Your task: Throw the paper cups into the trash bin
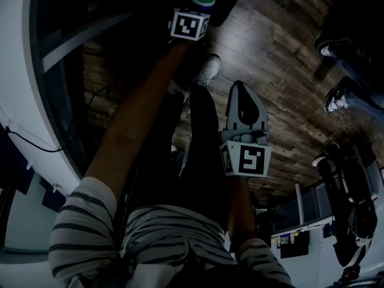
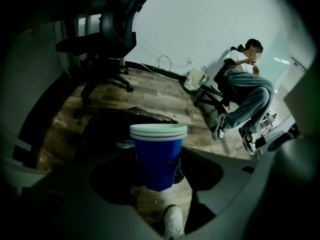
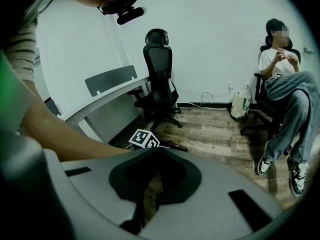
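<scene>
step: carrying to the bin, drop not yet made | left gripper (image 1: 198,9) clamped on stacked blue cups (image 2: 157,156), frame centre | black-bagged bin (image 2: 107,121) just behind, centre-left | right gripper (image 1: 241,92) closed, empty | next: centre over the bin mouth, then release

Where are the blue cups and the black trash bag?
blue cups (image 2: 158,159): left gripper view, blue side wall.
black trash bag (image 2: 145,115): left gripper view, crinkled top edge.

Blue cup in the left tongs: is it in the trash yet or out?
Out. The left tongs grip the blue cup in the air; the black bag lies beyond it on the floor.
</scene>
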Action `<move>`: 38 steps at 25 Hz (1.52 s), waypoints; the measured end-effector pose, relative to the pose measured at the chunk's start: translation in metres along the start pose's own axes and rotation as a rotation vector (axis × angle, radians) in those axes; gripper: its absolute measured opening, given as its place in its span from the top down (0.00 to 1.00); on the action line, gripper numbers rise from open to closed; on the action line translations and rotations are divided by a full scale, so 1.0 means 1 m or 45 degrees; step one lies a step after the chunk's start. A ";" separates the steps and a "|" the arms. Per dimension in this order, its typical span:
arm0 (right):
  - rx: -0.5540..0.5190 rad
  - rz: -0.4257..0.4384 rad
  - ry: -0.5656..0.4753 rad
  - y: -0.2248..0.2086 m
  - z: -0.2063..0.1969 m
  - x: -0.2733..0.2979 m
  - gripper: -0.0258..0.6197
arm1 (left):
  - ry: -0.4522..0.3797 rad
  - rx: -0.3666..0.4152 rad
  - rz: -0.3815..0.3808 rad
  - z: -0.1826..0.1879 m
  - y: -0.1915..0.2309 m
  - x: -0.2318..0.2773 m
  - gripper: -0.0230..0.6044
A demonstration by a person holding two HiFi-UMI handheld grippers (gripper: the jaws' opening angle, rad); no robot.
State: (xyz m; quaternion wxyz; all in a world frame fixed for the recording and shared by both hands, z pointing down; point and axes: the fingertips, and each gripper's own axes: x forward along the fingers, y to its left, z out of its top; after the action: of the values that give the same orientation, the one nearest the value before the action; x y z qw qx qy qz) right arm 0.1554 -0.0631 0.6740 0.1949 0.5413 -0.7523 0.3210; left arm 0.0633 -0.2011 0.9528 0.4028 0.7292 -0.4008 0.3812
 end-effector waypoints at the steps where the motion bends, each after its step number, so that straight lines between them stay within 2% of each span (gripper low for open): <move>1: 0.002 -0.003 0.003 0.000 -0.001 0.000 0.94 | 0.003 0.000 0.000 0.001 0.000 0.001 0.51; 17: 0.015 -0.031 0.025 -0.009 -0.008 0.009 0.94 | 0.051 -0.016 -0.011 0.002 0.003 0.019 0.51; 27: 0.019 -0.031 0.004 -0.003 -0.005 0.006 0.94 | 0.040 -0.050 -0.006 -0.003 0.004 0.007 0.51; 38: 0.011 -0.030 -0.037 0.007 0.006 -0.008 0.94 | 0.022 -0.025 -0.007 0.004 -0.010 -0.021 0.55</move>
State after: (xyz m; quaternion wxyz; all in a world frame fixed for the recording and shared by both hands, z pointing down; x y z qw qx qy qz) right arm 0.1522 -0.0607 0.6630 0.1854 0.5556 -0.7472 0.3142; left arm 0.0651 -0.1955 0.9303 0.4145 0.7230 -0.3988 0.3825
